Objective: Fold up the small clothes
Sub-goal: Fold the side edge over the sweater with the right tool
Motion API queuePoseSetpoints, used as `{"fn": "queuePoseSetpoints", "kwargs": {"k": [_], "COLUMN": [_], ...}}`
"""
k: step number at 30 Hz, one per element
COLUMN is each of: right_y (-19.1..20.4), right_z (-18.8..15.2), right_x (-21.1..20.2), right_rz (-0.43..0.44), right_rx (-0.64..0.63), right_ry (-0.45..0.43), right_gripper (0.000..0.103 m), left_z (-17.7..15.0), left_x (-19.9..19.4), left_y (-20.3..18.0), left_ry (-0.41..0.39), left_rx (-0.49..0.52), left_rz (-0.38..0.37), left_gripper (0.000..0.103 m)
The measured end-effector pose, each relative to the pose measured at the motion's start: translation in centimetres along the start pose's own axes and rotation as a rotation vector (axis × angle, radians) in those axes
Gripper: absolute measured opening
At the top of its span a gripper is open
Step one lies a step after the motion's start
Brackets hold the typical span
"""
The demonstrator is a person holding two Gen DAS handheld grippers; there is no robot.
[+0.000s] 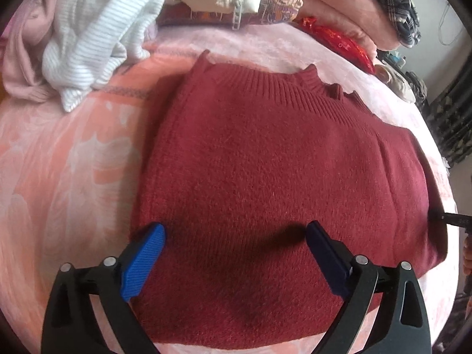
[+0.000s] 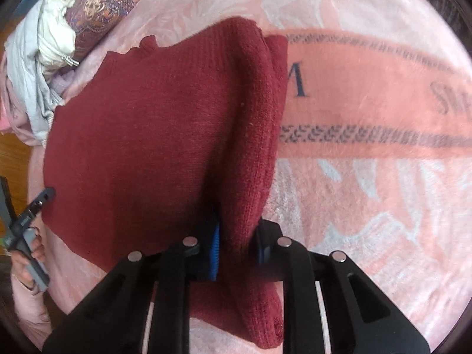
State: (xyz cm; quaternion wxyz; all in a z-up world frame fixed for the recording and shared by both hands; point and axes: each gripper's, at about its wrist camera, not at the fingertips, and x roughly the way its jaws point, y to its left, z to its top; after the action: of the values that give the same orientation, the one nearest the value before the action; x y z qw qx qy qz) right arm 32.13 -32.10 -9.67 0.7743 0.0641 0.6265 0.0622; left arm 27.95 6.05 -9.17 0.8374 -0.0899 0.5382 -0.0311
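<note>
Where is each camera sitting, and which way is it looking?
Left wrist: rides on the left claw, open above the red sweater, looking across the bed toward a clothes pile; its blue fingers show.
Right wrist: rides on the right claw, shut on the sweater's folded edge, looking along the pink blanket; the left hand shows.
Shared: sweater, blanket, clothes pile.

The sweater (image 1: 265, 177) lies flat on the blanket (image 1: 67, 177) that covers the bed, its collar at the far side. The left tool (image 1: 234, 233) hangs over the sweater's near edge, while the right tool (image 2: 237, 236) clamps a raised fold along its right side. A heap of clothes (image 1: 85, 38) sits behind it to the left, with folded blankets (image 1: 333, 8) behind to the right.
</note>
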Motion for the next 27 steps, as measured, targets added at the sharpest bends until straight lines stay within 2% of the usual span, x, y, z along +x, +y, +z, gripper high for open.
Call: {"fn": "queuePoseSetpoints", "kwargs": {"k": [4,8,14,22,27], "right_y": [2.3,5.5,9.4,13.2,14.8], "right_z": [0.7,1.5,1.9,1.4,1.2], "right_x": [-1.8,-2.9,-2.8,-2.0,-0.5], "right_rz": [-0.059,-0.060,-0.014,0.104,0.155], "right_rx": [-0.041,-0.087,-0.142,-0.138,-0.138], "right_ry": [-0.014,-0.031,-0.040,-0.069,-0.053], "right_gripper": [0.016,0.016,0.016,0.015,0.015], "left_z": [0.1,0.2,0.4,0.1,0.1], "left_x": [0.5,0.9,0.8,0.7,0.7], "left_y": [-0.3,-1.0,-0.5,-0.4,-0.4], "left_ry": [0.028,0.053,0.062,0.049,0.045], "left_rx": [0.023,0.060,0.051,0.061,0.063], "left_rz": [0.012,0.046,0.026,0.029,0.031], "left_gripper": [0.098,0.099,0.099,0.099,0.099]}}
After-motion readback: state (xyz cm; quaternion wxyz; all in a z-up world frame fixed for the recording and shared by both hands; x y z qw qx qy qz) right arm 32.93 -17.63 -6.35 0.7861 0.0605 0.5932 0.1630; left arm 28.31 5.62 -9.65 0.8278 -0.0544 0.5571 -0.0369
